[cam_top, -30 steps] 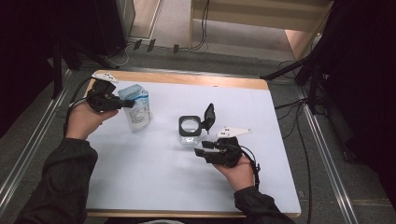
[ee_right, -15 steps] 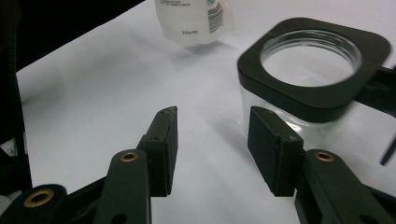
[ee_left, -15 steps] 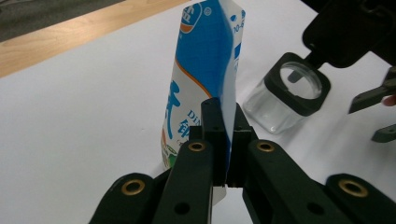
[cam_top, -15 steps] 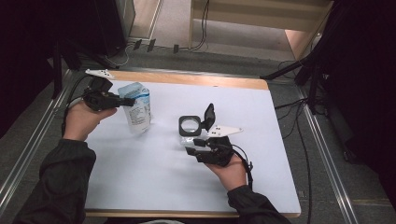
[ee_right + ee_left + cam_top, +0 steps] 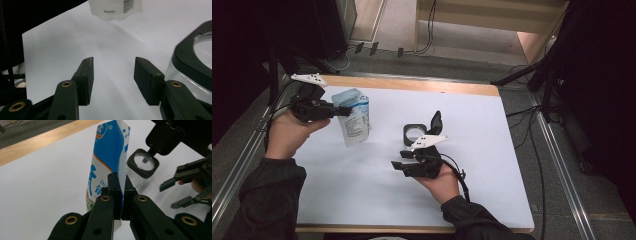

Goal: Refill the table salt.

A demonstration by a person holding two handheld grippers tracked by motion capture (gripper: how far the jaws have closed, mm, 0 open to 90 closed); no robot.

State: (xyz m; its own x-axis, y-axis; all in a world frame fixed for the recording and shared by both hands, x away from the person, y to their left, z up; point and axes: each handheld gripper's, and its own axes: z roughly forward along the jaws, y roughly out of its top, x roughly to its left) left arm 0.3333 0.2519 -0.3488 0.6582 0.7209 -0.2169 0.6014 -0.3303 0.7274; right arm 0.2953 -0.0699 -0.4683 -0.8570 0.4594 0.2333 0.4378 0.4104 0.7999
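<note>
Left gripper [image 5: 119, 195] pinched flat on the top edge of a blue-and-white pouch [image 5: 107, 162]; pouch hangs off the white table [image 5: 362, 200], left of centre; soft and light by the look, likely to sag, so the stiff seam is the sensible hold; right gripper [image 5: 113, 80] part-spread, jaws just opening, nothing between them, just beside the open-lidded clear jar [image 5: 416, 133].

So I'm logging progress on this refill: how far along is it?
Done: the jar stands with its lid flipped open. In hand: the left gripper pinches the pouch, lifted off the table. Left: bringing it over the jar and pouring. The right gripper is open and empty beside the jar.
</note>
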